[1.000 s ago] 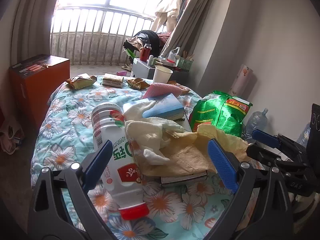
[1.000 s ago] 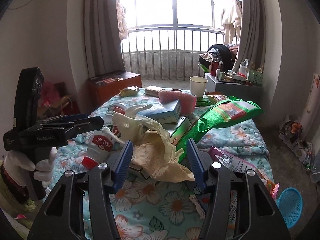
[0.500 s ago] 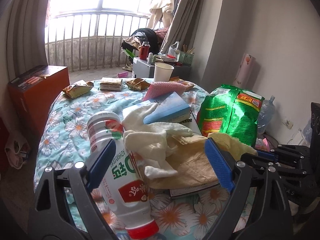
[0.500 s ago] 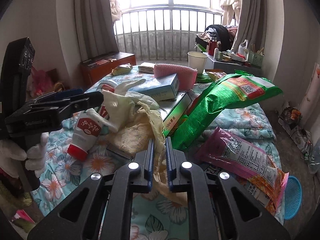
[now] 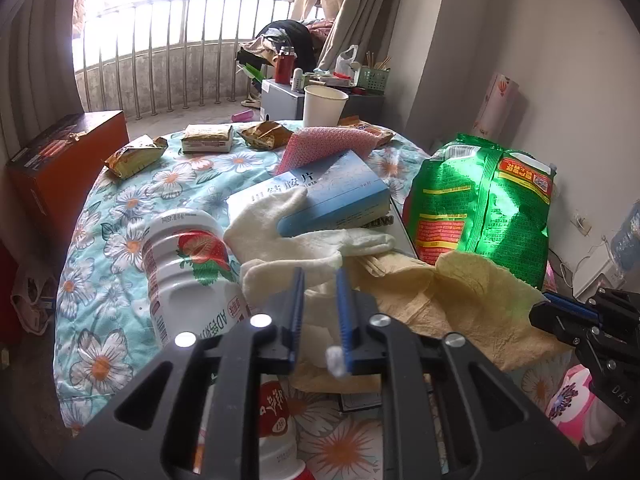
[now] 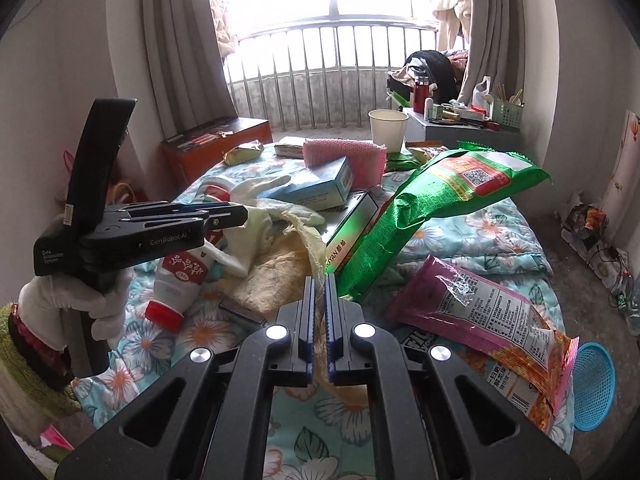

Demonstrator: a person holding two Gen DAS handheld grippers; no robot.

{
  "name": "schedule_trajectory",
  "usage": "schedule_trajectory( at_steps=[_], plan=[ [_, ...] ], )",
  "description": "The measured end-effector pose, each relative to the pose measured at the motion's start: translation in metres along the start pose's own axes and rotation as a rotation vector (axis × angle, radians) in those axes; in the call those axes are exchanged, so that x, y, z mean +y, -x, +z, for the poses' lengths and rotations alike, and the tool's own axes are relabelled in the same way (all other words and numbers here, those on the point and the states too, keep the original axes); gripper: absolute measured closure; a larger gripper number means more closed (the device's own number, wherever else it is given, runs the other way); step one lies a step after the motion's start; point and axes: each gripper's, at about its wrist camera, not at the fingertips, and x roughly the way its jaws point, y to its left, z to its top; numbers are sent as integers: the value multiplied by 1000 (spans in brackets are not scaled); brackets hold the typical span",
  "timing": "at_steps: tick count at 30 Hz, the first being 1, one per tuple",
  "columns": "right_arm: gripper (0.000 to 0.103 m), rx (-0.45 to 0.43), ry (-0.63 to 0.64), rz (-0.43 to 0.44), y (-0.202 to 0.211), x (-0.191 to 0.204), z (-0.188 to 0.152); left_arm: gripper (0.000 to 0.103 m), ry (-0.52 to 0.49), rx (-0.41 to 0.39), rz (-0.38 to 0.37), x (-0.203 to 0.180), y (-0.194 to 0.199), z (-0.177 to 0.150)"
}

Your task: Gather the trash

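Two tongs are engaged on one heap of soft litter. Landmark for all positions: the strawberry drink bottle (image 5: pixel 188 276), lying on its side on the floral tablecloth (image 5: pixel 132 196).

Left tongs (image 5: pixel 319 280) — jaws closing, with the white cloth glove (image 5: pixel 288 248) between the blue pads. The glove is draped against the bottle's right flank and partly over a blue box (image 5: pixel 332 196) behind it. Right tongs (image 6: pixel 319 284) — clenched on a fold of the crumpled yellow paper (image 6: pixel 280 268), which spreads to the right of the bottle and runs under the glove.

Handling, as judged: both items are light, limp and not fragile. The glove should bunch in the grip and hang from it; a hold on its bulk near the cuff looks safer than one on a finger. The paper is thin and creased, likely to tear if pulled sideways while pinned under the glove or the green snack bag (image 6: pixel 432 204) beyond it. A lift clear of the heap seems advisable. The bottle is round and may roll when the glove comes away.
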Motion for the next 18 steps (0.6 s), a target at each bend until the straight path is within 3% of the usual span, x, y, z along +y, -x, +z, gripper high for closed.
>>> schedule_trajectory(
  at_steps=[3, 13, 18],
  plan=[
    [99, -23, -5, 6, 8, 0, 0, 103, -14, -25, -3, -4, 9, 0],
    [99, -120, -60, 44, 44, -11, 6, 103, -5, -217, -46, -14, 75, 17],
    [99, -161, -94, 71, 60, -19, 4, 103, -42, -253, -58, -23, 96, 24]
  ],
)
